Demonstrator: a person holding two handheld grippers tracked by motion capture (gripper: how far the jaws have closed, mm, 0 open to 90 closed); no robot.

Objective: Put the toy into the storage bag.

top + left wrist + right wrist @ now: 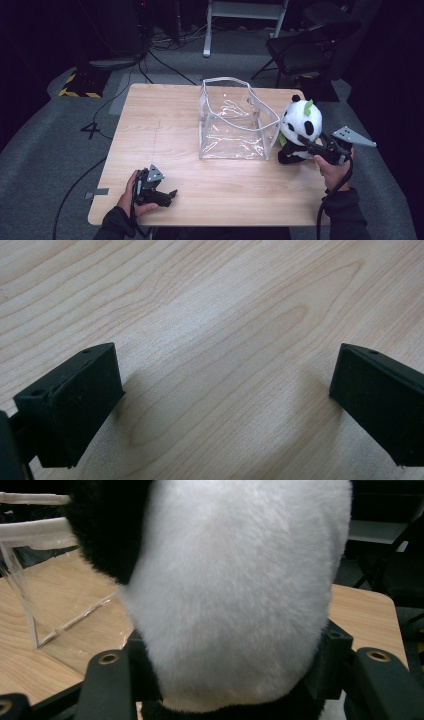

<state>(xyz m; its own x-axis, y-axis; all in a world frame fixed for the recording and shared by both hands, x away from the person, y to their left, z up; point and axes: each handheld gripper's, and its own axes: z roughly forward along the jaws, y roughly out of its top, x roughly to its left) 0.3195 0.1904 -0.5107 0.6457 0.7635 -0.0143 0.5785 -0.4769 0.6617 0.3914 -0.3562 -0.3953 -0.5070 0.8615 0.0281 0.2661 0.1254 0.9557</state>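
A black-and-white panda plush (299, 122) with a green leaf on its head stands upright near the table's right edge, just right of a clear plastic bag (231, 146). My right gripper (309, 143) is shut on the panda low on its body. In the right gripper view the white fur of the panda (235, 580) bulges between the two jaws of that gripper (235, 662), and the bag's white-trimmed edge (30, 535) shows at the left. My left gripper (167, 195) rests open near the front left of the table; its jaws (225, 405) are wide apart over bare wood.
The wooden table (160, 125) has bare room at the left and front. The bag stands open-topped at the centre back. Beyond the table are a black chair (310, 47), a white frame (245, 15) and cables on the grey floor.
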